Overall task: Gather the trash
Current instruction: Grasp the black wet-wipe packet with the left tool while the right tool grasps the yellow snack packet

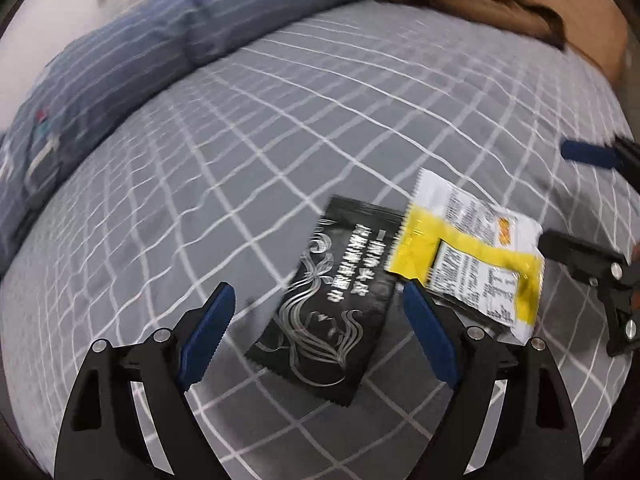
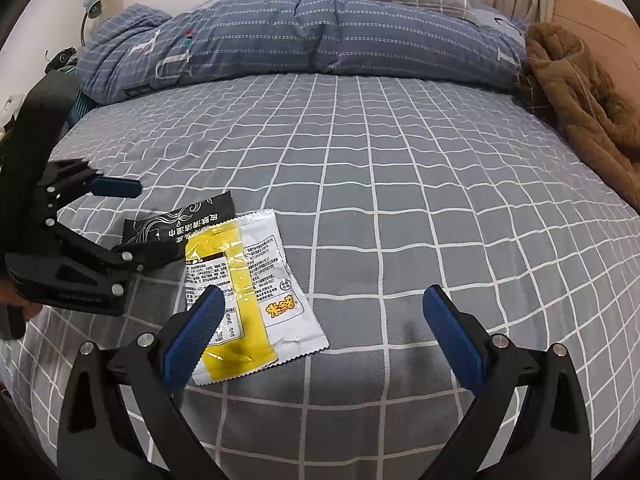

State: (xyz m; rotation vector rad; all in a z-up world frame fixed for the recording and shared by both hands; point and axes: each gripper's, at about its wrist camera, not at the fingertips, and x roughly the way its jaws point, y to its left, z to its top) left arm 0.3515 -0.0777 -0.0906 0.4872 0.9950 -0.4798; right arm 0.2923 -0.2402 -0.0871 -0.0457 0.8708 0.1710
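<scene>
wrappers point(image 2: 256, 292) on bed | both hand-held grippers point(image 1: 320, 312) wide, empty

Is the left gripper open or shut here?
Open. The left gripper has its fingers spread wide above the black wrapper, touching nothing.

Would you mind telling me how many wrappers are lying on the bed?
2: a black sachet, and a yellow-and-white snack wrapper overlapping its edge. Others may lie outside these views.
</scene>
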